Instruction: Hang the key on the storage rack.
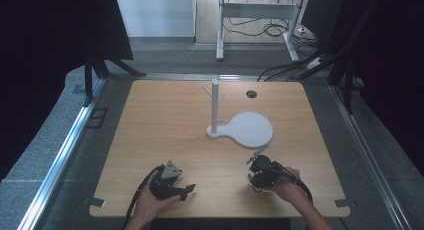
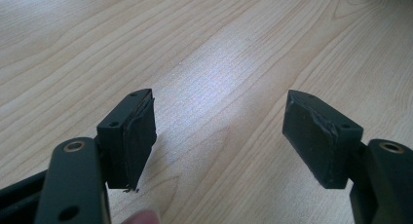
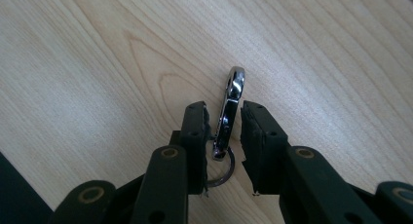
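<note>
Now, step in hand: closing the right gripper (image 3: 223,118) on a metal clip (image 3: 230,112) that lies on the wooden table (image 1: 165,125), as I judge it.
Clip: a shiny snap hook with a dark ring (image 3: 225,170) at its near end, flat on the wood near the table's front right, just in front of the white stand (image 1: 240,127).
Right fingers: narrow, one on each side of the clip's shank. The left pad (image 3: 197,136) looks close against the metal or touching it; a thin gap shows at the right pad (image 3: 253,136), so I would not call it gripped yet.
Clip relative to fingers: between them, lengthwise, its rounded tip poking out past the fingertips and its ring lying back under the jaws.
Doing it well: keep the jaws low and square to the shank, close evenly so the clip does not twist or skid, and catch the solid body, not the loose ring.
Left gripper (image 2: 219,131): fingers wide apart, nothing between them, held over bare wood at the table's front left.
</note>
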